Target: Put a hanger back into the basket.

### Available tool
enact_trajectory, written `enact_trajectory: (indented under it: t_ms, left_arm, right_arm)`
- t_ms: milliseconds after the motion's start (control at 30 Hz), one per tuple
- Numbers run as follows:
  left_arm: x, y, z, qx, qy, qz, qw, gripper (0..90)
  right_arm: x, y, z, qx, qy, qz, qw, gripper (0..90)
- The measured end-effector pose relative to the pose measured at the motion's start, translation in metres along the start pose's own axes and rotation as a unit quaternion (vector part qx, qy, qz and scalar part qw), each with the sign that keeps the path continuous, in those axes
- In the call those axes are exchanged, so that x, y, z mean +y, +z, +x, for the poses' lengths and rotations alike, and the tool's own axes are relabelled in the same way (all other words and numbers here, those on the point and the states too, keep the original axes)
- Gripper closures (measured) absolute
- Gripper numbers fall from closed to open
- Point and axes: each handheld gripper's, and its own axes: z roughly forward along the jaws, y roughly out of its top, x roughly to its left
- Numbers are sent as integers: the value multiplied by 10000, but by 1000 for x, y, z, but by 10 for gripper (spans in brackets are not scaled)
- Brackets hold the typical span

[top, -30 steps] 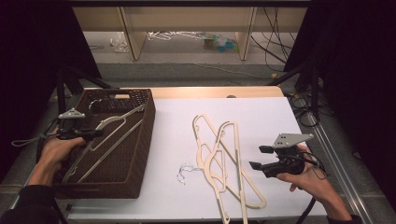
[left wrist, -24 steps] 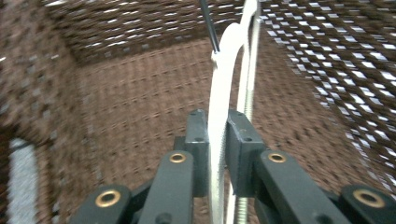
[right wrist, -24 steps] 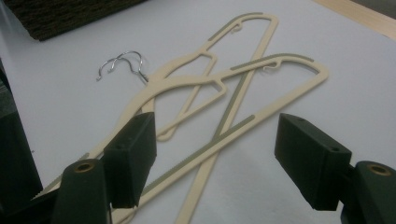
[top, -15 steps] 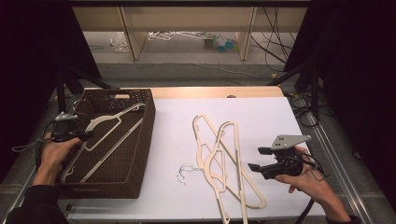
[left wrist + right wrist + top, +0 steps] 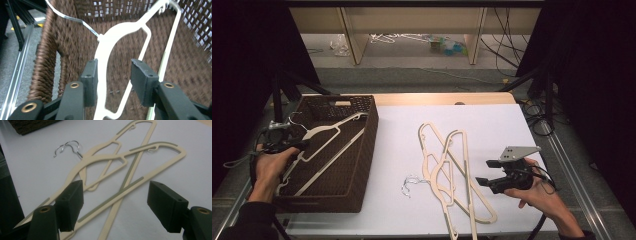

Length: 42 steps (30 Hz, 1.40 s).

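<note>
A person stands at a table with a gripper in each hand, moving clothes hangers into a brown woven basket (image 5: 362, 150) at the table's left.

The left gripper (image 5: 113, 75) has just been opening its jaws. A second ago they pinched a white hanger (image 5: 319, 142) over the basket; now that hanger lies inside it. In the left gripper view the hanger's shoulder runs between the 2 pads, close against the left one, with a clear gap to the right one. So the claw has released, and this hanger looks delivered.

The white hanger lies slantwise in the basket. Its long axis runs from the near left corner toward the far right wall, and its wire hook (image 5: 294, 120) points out over the far left rim.

The right gripper (image 5: 484, 172) hovers with released jaws, grasping nothing, beside 2 cream hangers (image 5: 120, 167) crossed on the white tabletop (image 5: 402, 125). Their long axes run near to far across the table, hooks (image 5: 409, 182) toward the basket. They probably go next.
</note>
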Motion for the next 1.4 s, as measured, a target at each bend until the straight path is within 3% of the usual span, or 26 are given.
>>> enact_trajectory:
  t_ms: [67,233,333,467,533,633,700,833,900,967,1033,1067,1167,1233,1267,1367,1400]
  left_arm:
    - [2,-5,-5,-103,-52,-86,9999,571]
    - [7,-21,-26,-452,76,-437,9980,479]
    - [8,-27,-41,-761,204,-658,9947,435]
    - [9,-38,-59,-1015,258,-889,9905,391]
    - [9,-46,-69,-1242,267,-1034,9865,363]
    - [8,-56,-88,-1581,469,-1172,9793,340]
    - [5,-62,-101,-1737,573,-1209,9757,325]
    - [-3,-71,-131,-2073,871,-1280,9659,287]
    - [-7,-73,-143,-2282,898,-1246,9614,243]
    - [-10,-75,-155,-2411,973,-1272,9572,228]
    - [-15,-78,-166,-2505,1014,-1352,9533,216]
    - [-17,-79,-171,-2552,1129,-1366,9505,203]
    - [-27,-83,-188,-2652,1216,-1415,9460,192]
    - [-34,-85,-198,-2756,1279,-1432,9419,190]
    - [-36,-87,-201,-2764,1311,-1438,9411,190]
    - [-45,-89,-212,-2845,1459,-1689,9323,197]
    - [-48,-88,-217,-2946,1496,-1639,9295,200]
  right_arm:
    - [0,0,1,14,38,33,10000,301]
    - [0,2,2,36,23,9,10000,288]
    - [-1,5,3,-1,59,24,10000,285]
    - [-1,8,5,-67,88,21,9999,273]
    - [-1,9,7,-87,212,72,9997,263]
    - [-3,11,9,-290,282,13,9992,245]
    - [-4,12,13,-329,438,26,9985,240]
    - [-7,18,16,-475,494,-121,9976,202]
    - [-8,18,18,-466,622,-196,9968,201]
    - [-9,18,19,-366,715,-349,9962,205]
    - [-9,17,21,-430,783,-449,9950,202]
    - [-9,17,20,-477,721,-505,9950,203]
    - [-10,16,22,-542,834,-641,9930,200]
    - [-11,17,23,-493,832,-664,9931,199]
    - [-12,18,23,-481,805,-665,9934,196]
    - [-14,20,25,-422,795,-658,9938,193]
    - [-15,20,25,-426,795,-647,9938,193]
